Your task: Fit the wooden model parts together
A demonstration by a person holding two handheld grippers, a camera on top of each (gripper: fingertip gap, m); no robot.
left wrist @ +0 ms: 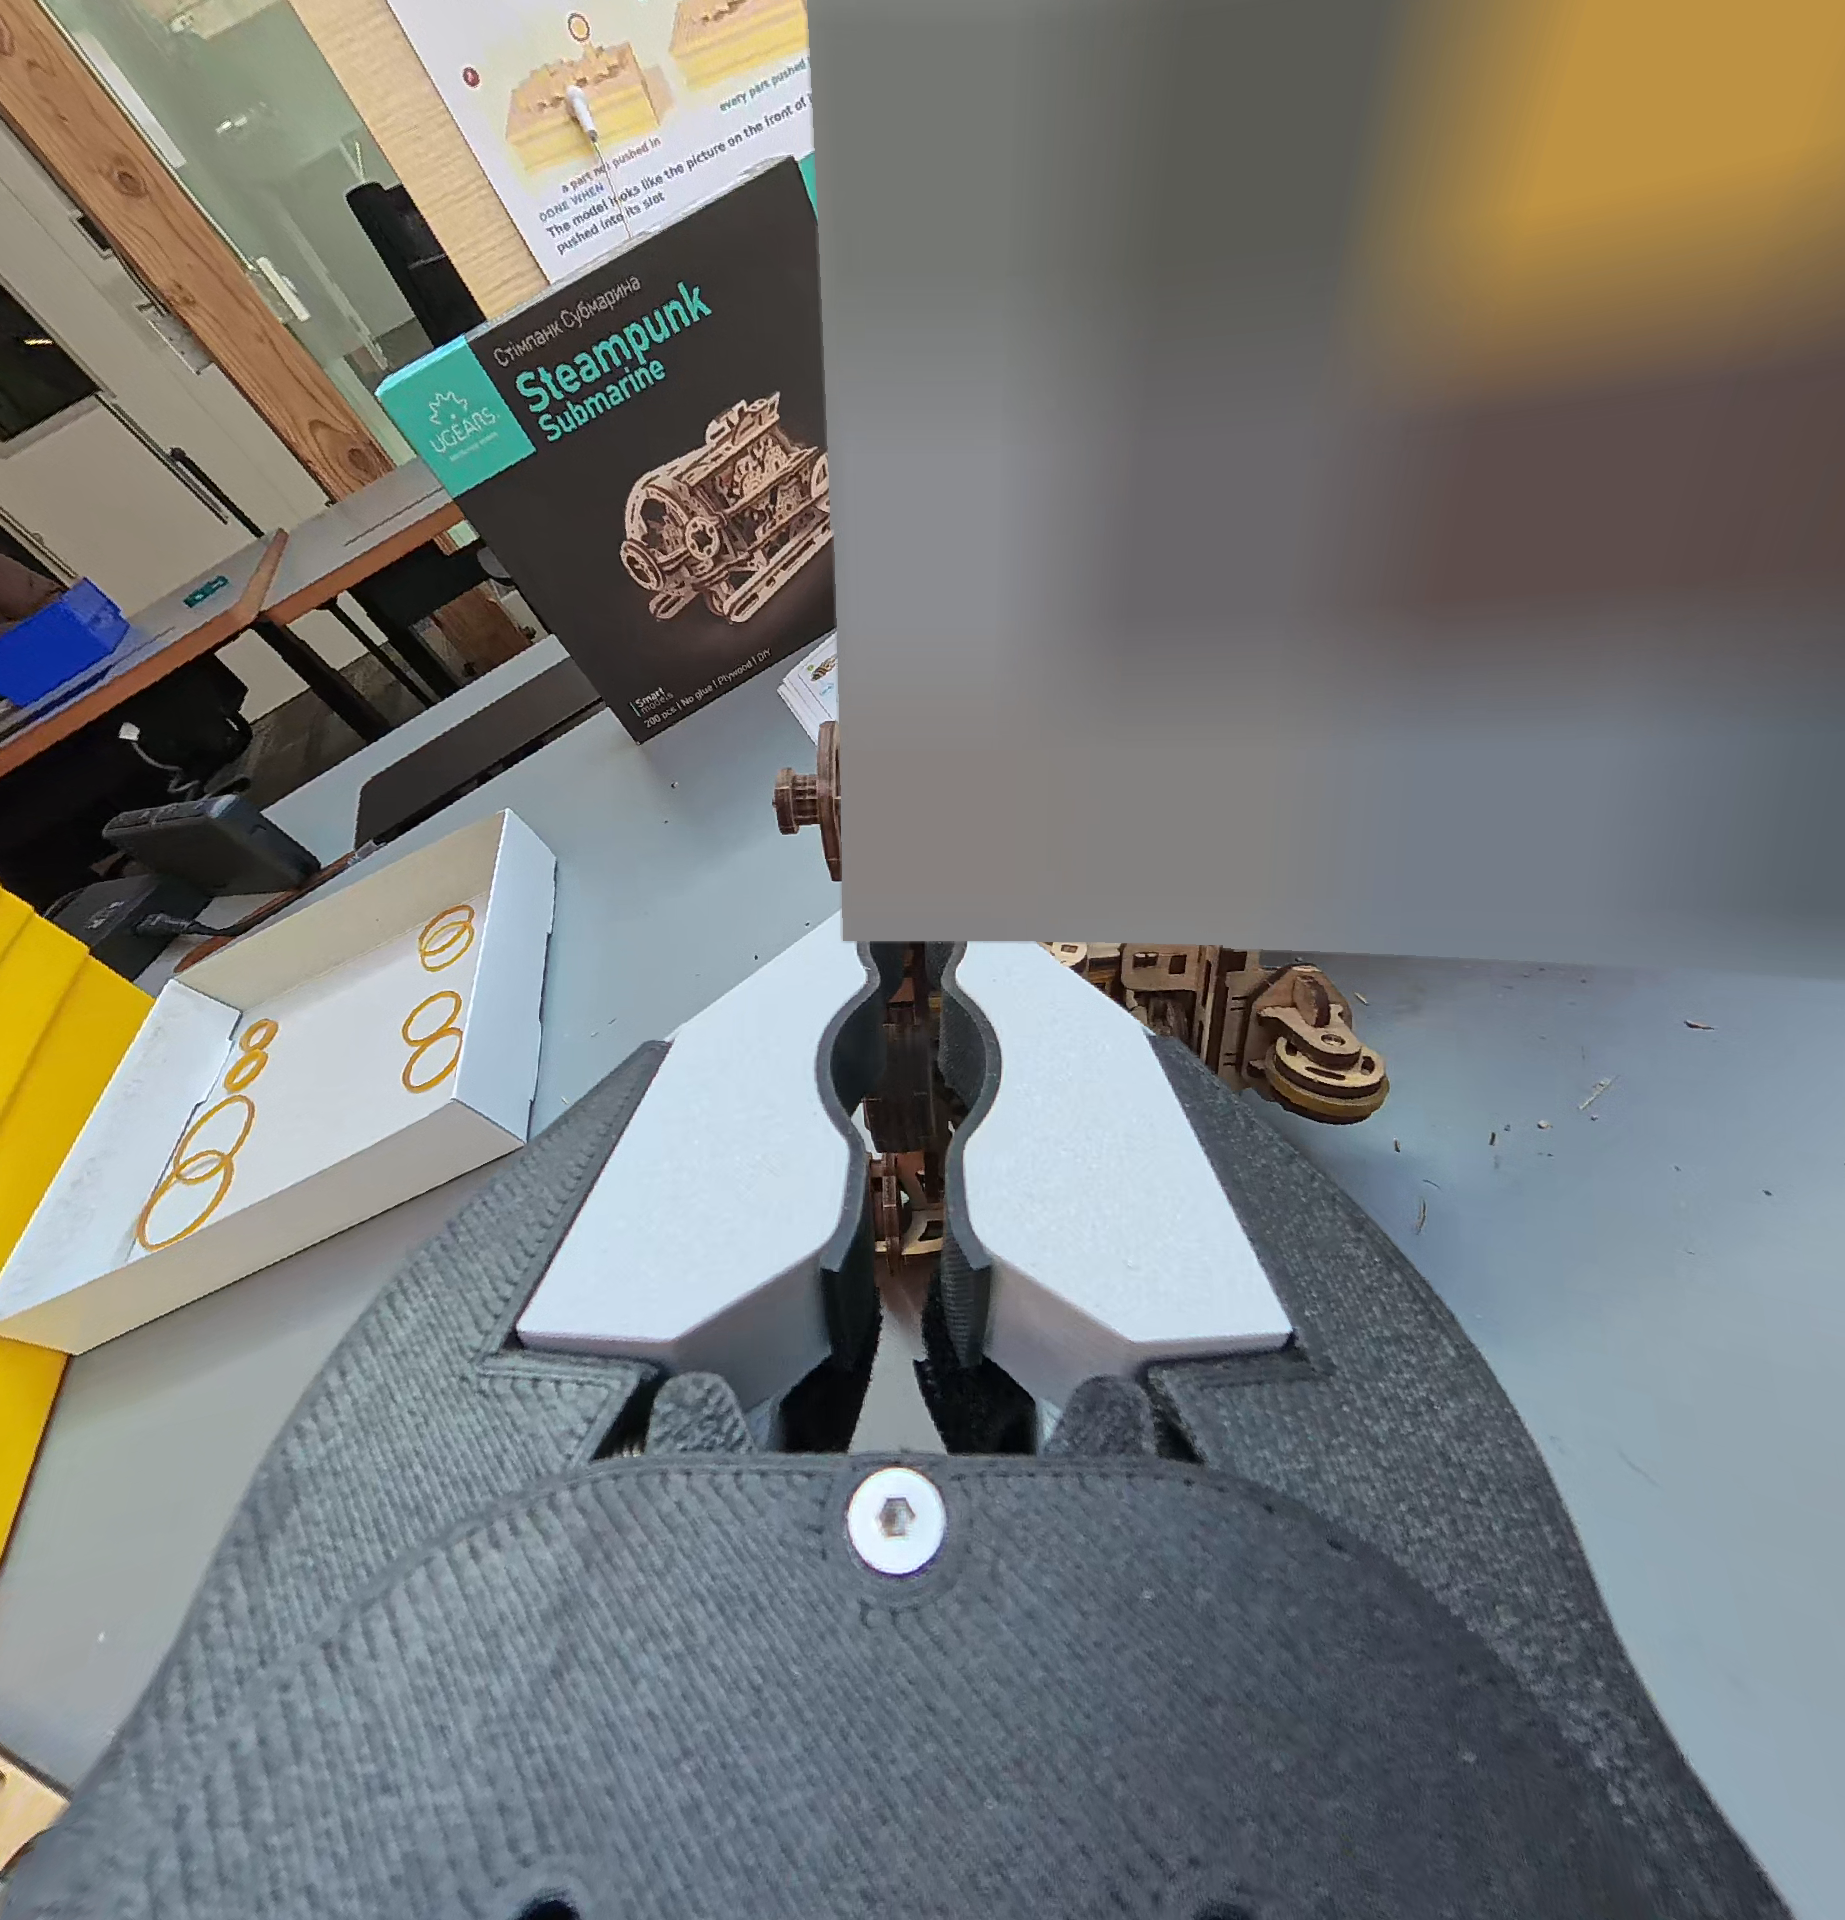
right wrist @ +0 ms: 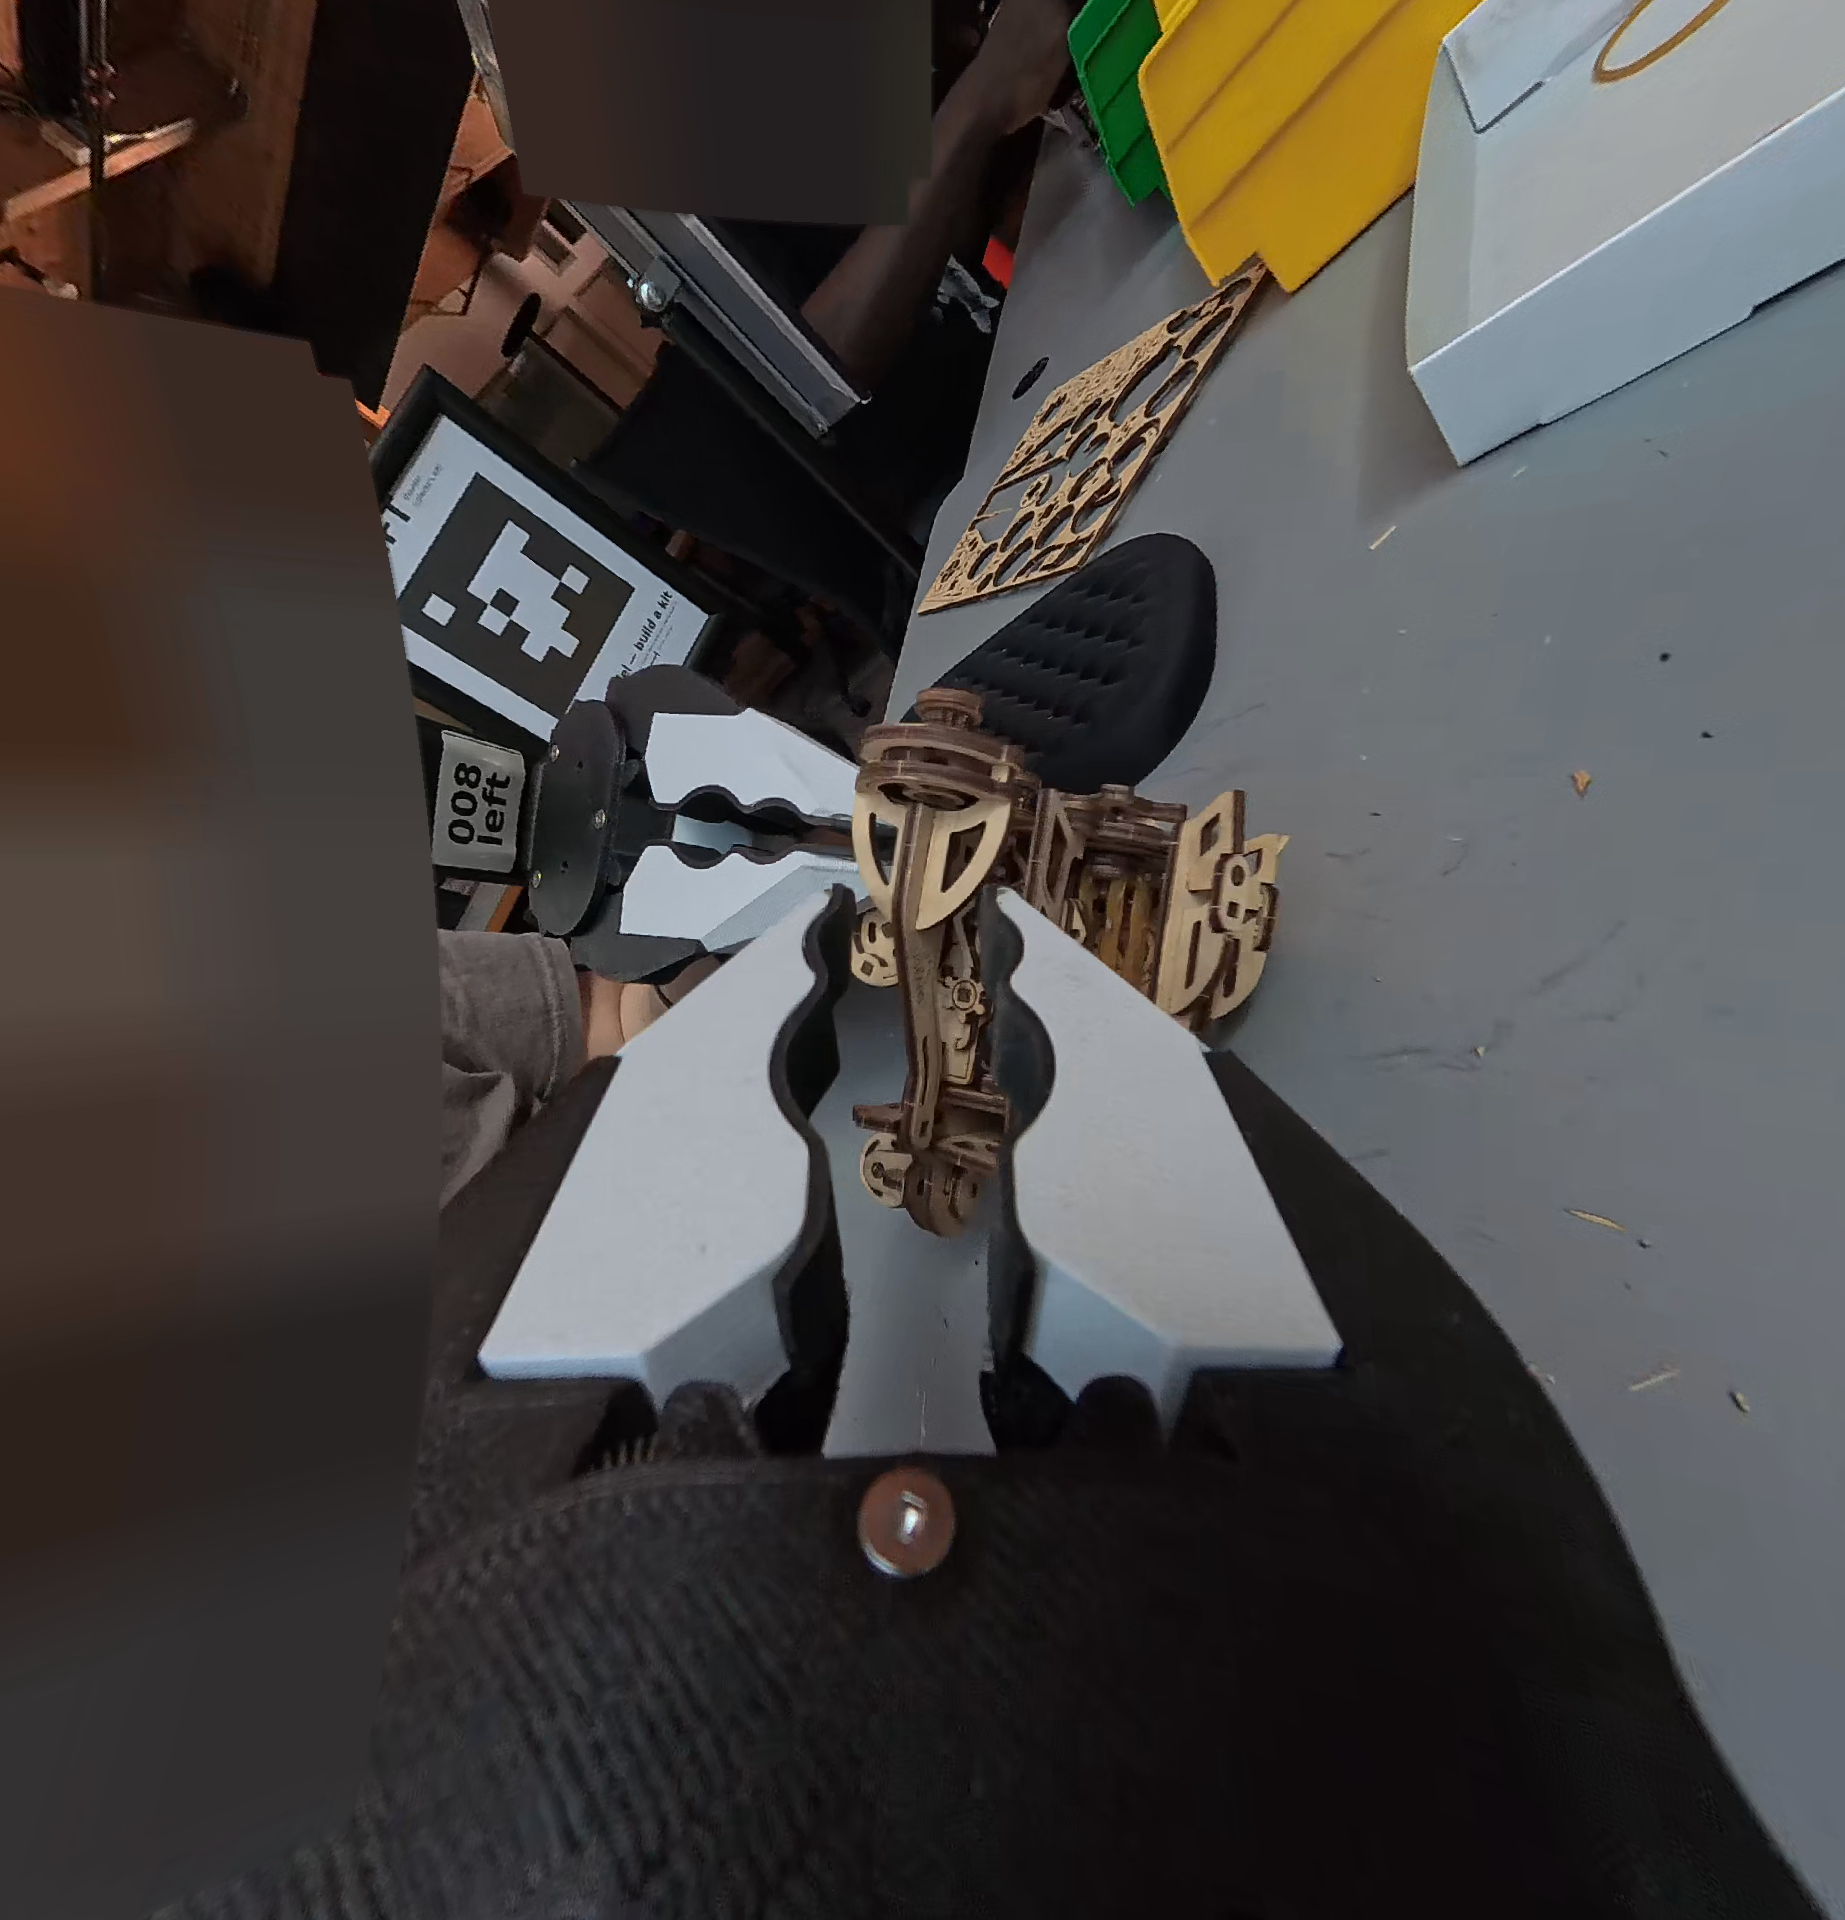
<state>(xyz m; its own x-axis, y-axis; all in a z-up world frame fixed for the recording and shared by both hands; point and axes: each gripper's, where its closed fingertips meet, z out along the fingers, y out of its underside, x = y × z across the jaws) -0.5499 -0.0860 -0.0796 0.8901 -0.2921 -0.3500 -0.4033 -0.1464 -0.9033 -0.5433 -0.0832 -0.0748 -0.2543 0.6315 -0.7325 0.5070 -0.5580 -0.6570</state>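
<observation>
While the left gripper stays out of nothing and clamps its closed fingers on the wooden model at the edge of the grey table, the right gripper stands parted around the model's projecting wooden part, one pad clear of it. A white tray of orange rubber bands lies nearby, and a cut-out plywood sheet rests beyond.

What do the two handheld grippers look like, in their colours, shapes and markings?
Both grippers, the left gripper and the right gripper, have a black ribbed body of printed plastic, with a silver screw head at its centre. The fingers are pale grey wedges, lined with black wavy pads. The left gripper carries a small grey label. Behind it a grey sleeve shows.
</observation>
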